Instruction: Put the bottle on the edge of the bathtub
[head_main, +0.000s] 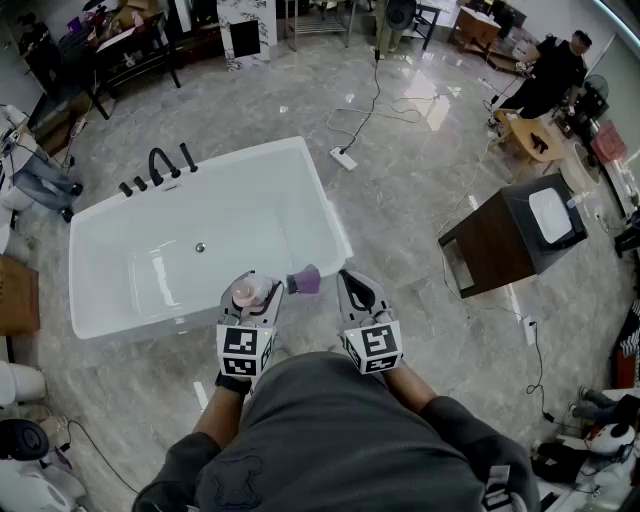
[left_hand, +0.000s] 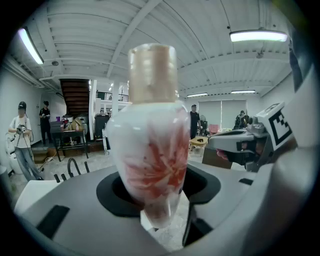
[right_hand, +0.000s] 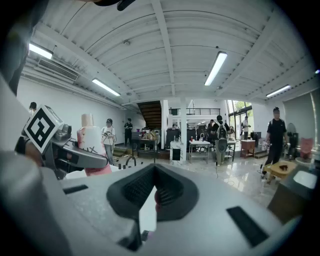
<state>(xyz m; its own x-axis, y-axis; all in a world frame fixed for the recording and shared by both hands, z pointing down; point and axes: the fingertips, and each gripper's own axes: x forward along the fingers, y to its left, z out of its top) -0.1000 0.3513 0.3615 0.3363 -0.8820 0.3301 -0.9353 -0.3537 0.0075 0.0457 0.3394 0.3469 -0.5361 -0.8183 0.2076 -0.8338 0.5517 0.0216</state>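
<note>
Left claw (left_hand: 156, 202): clamped on the bottle (left_hand: 152, 145), its two jaws pressed against the lower body from either side.
Bottle: white with a red flower pattern and a tan cap (left_hand: 152, 72); it stands upright in the grip, off any surface.
Bottle's place: lower centre of the head view, at the near rim of the bathtub (head_main: 330, 215); whether it is over the rim or just short of it cannot be told.
Right claw (right_hand: 152, 195): jaws drawn together to a narrow slit; a pinkish sliver shows in the slit, too small to name.
Between the claws: a small purple thing (head_main: 305, 281), just beside the right claw's tip; unclear what it is.
Bathtub: white, on a grey marbled floor (head_main: 420, 190), with black taps (head_main: 160, 165) at its upper left corner.
</note>
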